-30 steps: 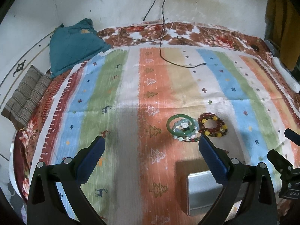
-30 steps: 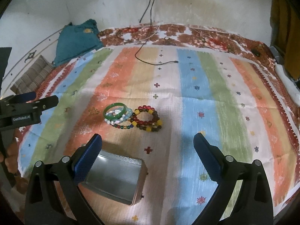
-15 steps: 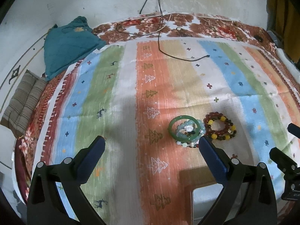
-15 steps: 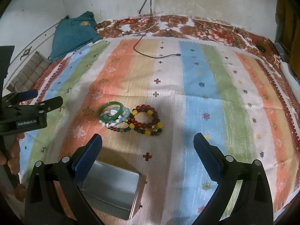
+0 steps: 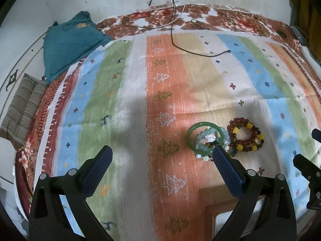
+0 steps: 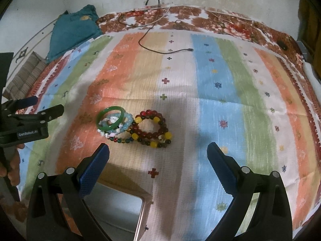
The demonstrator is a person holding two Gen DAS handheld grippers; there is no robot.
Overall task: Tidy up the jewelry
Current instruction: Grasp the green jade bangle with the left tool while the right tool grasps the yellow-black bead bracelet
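On the bed: striped blanket (image 6: pixel 220 76), all jewelry loose in one pile, near the tin.
Progress: nothing sorted yet, by the look; all pcs left for you.
Pile: green bangle (image 6: pixel 110 118), pale bead bracelet (image 6: pixel 128 120), red/yellow bead bracelet (image 6: pixel 152 129), touching/overlapping.
Metal tin (image 6: pixel 112 210): lid off, what shows of the inside looks empty.
Left hand-held gripper (image 5: pixel 160 167): wide open, holds nothing.
Right hand-held gripper (image 6: pixel 158 164): wide open, holds nothing.

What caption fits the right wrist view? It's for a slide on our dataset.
Open right gripper hovers over a pile of bracelets and a metal box on a striped cloth.
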